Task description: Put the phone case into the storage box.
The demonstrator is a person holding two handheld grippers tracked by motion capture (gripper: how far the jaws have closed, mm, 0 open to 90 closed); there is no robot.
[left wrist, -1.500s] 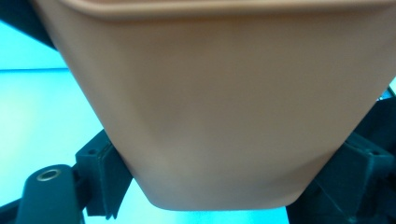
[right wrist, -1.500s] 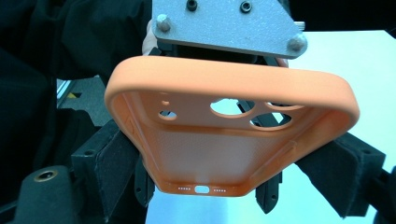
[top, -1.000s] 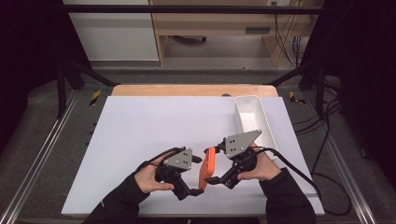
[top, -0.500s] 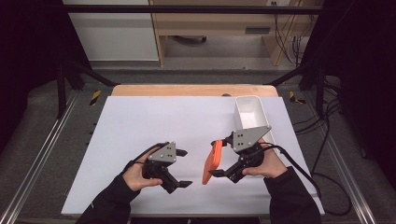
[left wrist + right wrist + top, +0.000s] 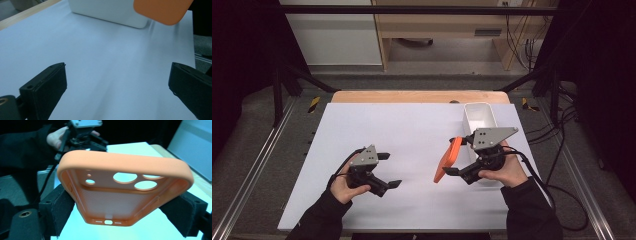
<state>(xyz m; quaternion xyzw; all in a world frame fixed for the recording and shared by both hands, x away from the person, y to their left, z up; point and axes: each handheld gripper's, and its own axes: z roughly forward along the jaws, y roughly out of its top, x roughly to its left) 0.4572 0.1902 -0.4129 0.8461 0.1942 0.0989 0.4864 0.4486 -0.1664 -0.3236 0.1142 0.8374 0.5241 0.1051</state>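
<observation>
An orange phone case (image 5: 447,160) hangs above the white mat, held on edge by my right gripper (image 5: 452,157), which is shut on its two long sides. In the right gripper view the case (image 5: 125,190) shows its hollow inside and camera holes, with the black pads (image 5: 60,205) pressed against both edges. My left gripper (image 5: 388,170) stands open at the mat's left front, apart from the case and with nothing between its jaws. In the left gripper view the left gripper (image 5: 117,87) looks across the bare mat toward the case (image 5: 162,10).
A white oblong bin (image 5: 479,117) stands on the right side of the mat (image 5: 402,130), just behind my right hand; it shows as the bin (image 5: 107,11) in the left gripper view. Black frame rails run along both table sides, and cables trail off at the right.
My left gripper has drawn away to the left from the case, which it was right beside. The right gripper has risen a little and shifted right with the case.
</observation>
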